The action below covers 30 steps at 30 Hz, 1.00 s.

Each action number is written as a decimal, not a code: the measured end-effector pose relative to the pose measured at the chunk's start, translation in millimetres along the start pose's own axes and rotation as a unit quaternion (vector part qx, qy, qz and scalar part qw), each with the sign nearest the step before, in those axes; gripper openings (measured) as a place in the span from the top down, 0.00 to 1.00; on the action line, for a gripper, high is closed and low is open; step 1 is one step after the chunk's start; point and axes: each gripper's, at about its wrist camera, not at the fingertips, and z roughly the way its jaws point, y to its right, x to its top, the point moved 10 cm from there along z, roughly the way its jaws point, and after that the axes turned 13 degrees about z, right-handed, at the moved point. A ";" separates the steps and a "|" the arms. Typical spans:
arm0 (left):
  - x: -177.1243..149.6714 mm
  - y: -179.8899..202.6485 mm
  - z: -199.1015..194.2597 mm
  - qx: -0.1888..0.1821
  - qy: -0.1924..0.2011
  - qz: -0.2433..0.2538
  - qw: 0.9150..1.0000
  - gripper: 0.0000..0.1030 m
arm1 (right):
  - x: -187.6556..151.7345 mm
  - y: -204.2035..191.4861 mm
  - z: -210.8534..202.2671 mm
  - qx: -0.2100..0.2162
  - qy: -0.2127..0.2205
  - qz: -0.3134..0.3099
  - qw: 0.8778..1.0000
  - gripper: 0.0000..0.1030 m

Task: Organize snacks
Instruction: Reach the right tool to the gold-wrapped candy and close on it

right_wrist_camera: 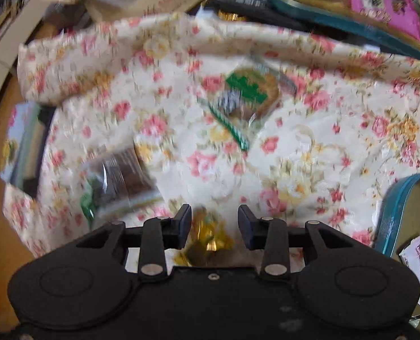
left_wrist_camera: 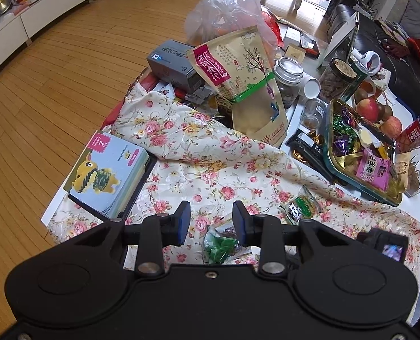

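Right wrist view is smeared, but between the jaws of my right hand-held gripper (right_wrist_camera: 213,228) I make out a gold-foil candy (right_wrist_camera: 207,240); the jaws stand part-way apart and I cannot tell whether the pads press on it. Just left of it lies a clear-wrapped dark snack (right_wrist_camera: 122,175) on the floral cloth (right_wrist_camera: 309,141), and farther out a green-labelled packet (right_wrist_camera: 249,96). At the right edge sits a teal tin part (right_wrist_camera: 394,212), lid or base I can't say, with a white Hawthorn sachet (right_wrist_camera: 415,257) in it.

My left hand-held gripper (left_wrist_camera: 211,221) hovers with jaws narrow but apart, nothing clamped, over a green-wrapped snack (left_wrist_camera: 224,240) on the cloth. Beyond, the teal candy tin (left_wrist_camera: 330,167) already holds purple and green sweets and a pink packet (left_wrist_camera: 372,170). A tall snack pouch (left_wrist_camera: 244,85), jars and a plastic bag (left_wrist_camera: 229,8) crowd the worktop behind.

I judge the sorting well under way but unfinished: some sweets are in the tin, while at least three loose packets remain on the cloth.
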 end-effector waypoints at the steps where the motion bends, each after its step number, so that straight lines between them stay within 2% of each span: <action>1: 0.4 0.7 -0.1 0.002 0.001 0.003 1.000 0.58 | 7.6 -4.7 -3.8 0.002 0.017 0.003 1.000 0.61; 3: 0.2 2.1 1.8 0.006 -0.002 0.008 1.000 0.58 | 26.4 -13.3 -9.0 -0.004 0.050 0.008 0.999 0.62; 5: -1.1 3.5 4.7 0.002 -0.008 0.005 1.000 0.58 | 50.1 -12.1 -12.9 -0.026 0.103 0.033 0.994 0.63; 8: -2.0 8.4 5.6 -0.012 -0.013 0.004 1.000 0.58 | 80.3 4.4 -10.2 -0.050 0.146 0.070 0.986 0.55; 12: 0.9 14.8 1.0 -0.012 -0.004 0.013 1.000 0.58 | 99.3 25.9 5.0 -0.060 0.148 0.110 0.981 0.54; 14: 2.0 17.5 0.0 -0.016 -0.003 0.014 1.000 0.58 | 100.9 33.7 11.3 -0.054 0.145 0.130 0.979 0.48; 19: 0.6 22.6 1.7 -0.019 -0.007 0.019 1.000 0.58 | 104.0 37.4 26.0 -0.021 0.139 0.169 0.975 0.46; 24: -0.8 24.1 4.2 -0.016 -0.011 0.021 1.000 0.58 | 96.0 13.5 33.7 0.010 0.114 0.123 0.986 0.46; 30: -1.9 25.5 6.6 -0.010 -0.013 0.027 0.999 0.58 | 67.1 -18.7 41.5 0.012 0.068 0.035 0.997 0.47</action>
